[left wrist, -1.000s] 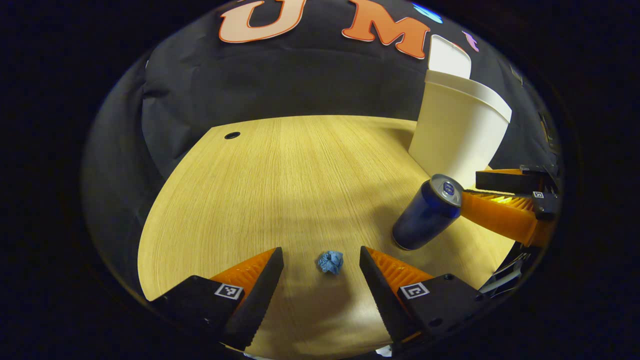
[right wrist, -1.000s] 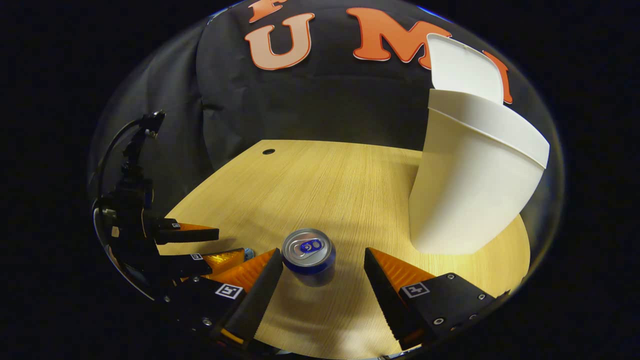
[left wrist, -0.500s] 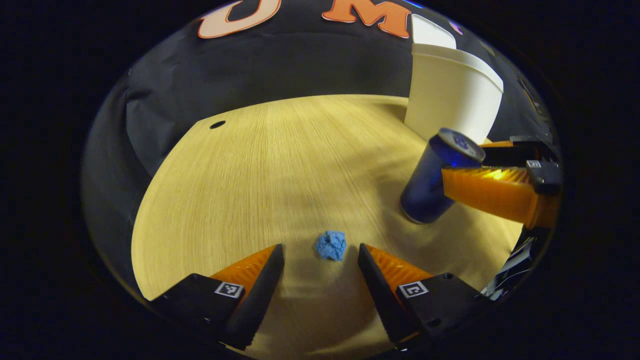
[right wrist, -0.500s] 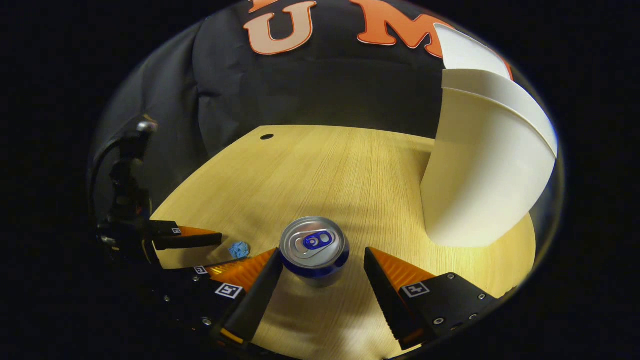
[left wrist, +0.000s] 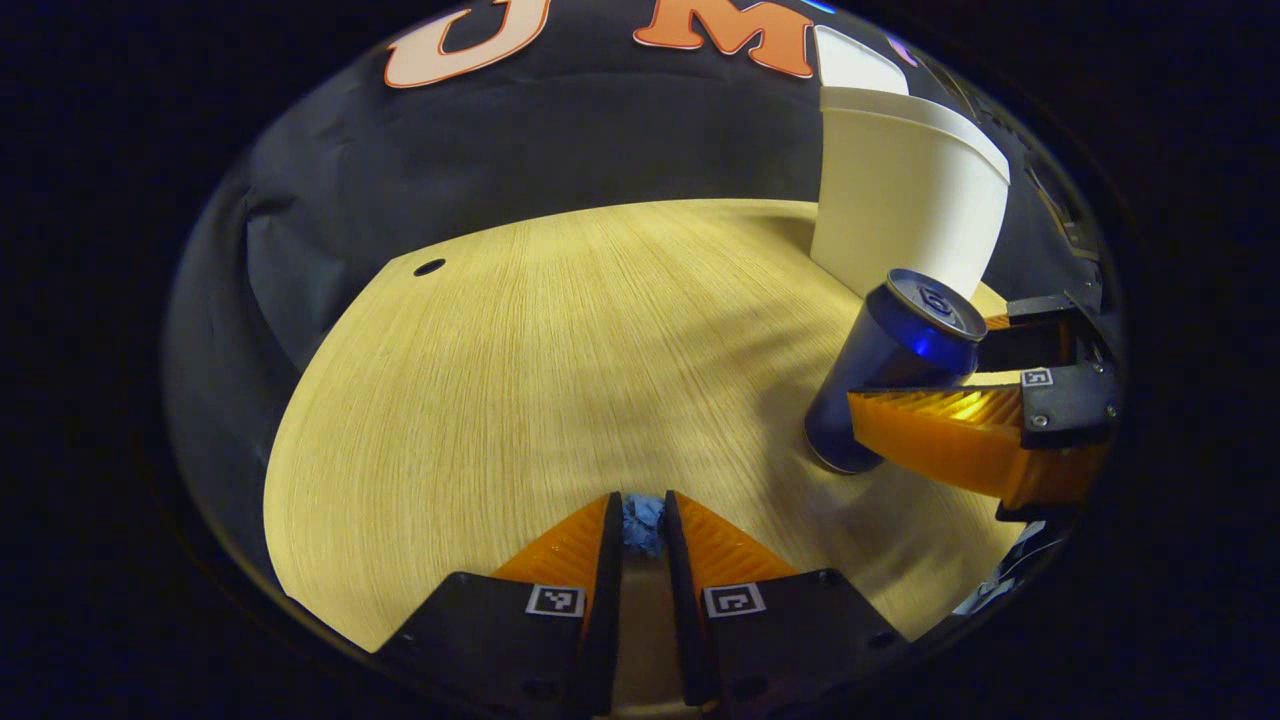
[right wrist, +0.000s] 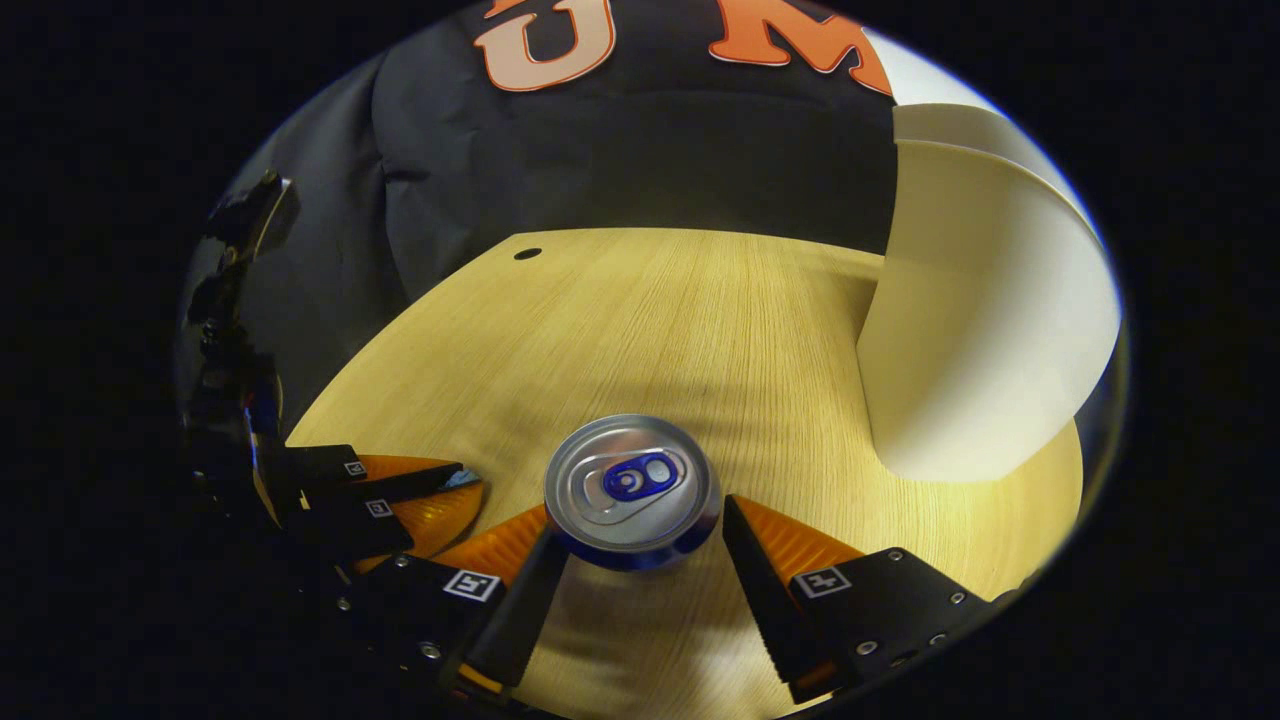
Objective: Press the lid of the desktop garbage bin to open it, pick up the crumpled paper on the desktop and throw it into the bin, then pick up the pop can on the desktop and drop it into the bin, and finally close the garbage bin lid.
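Note:
My left gripper is shut on the small blue crumpled paper, low over the wooden desktop. The blue pop can stands upright to the right, in front of the white bin, whose lid is tipped up. My right gripper is open, with one finger on each side of the pop can. The bin rises at the right of the right gripper view. At the left of that view is the left gripper, with a sliver of the paper at its tips.
A round cable hole sits near the desktop's far left corner. Black cloth hangs behind the desk. Bare wood lies between the two grippers and the bin.
My left gripper has gone from open around the paper to shut on it. My right gripper has moved forward, so the can now stands between its fingers.

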Tool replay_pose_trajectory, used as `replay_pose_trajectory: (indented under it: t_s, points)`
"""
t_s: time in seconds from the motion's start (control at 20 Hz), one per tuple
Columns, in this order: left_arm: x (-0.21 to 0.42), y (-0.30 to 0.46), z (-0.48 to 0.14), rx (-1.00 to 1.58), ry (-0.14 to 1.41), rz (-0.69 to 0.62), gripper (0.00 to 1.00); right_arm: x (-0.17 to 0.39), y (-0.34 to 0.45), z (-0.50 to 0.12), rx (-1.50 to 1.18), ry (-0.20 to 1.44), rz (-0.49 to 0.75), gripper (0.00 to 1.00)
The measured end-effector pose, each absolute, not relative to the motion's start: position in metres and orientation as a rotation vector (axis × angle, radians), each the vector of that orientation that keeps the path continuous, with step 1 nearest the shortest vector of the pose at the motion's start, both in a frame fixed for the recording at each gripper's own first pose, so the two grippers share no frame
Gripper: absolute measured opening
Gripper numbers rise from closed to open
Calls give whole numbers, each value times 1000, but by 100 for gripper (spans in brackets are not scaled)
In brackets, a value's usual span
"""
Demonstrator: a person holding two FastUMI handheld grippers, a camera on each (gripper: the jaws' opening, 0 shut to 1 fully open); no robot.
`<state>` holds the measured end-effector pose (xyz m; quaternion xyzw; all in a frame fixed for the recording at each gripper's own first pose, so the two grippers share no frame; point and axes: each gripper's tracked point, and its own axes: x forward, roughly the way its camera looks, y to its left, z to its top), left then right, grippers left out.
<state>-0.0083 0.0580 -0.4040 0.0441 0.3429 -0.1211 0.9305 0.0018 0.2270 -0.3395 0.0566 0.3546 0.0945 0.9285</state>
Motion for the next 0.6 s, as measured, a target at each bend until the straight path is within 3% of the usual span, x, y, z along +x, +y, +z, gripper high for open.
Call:
replay_pose_trajectory:
  t_s: [0.05, 0.1, 0.15, 0.3, 0.6]
  points:
    - [-8, 56, -402, 84, 711, -249, 20, 3, 228, -339, 117, 725, 196, 87]
    - [-8, 56, -402, 74, 716, -254, 19, 3, 228, -339, 116, 723, 199, 77]
    - [-7, 54, -404, 51, 736, -254, 17, 3, 228, -341, 123, 725, 201, 81]
    - [-14, 59, -395, 25, 747, -250, 14, 3, 226, -333, 136, 710, 195, 77]
    - [-14, 68, -366, 51, 723, -243, 17, -1, 205, -305, 142, 671, 144, 77]
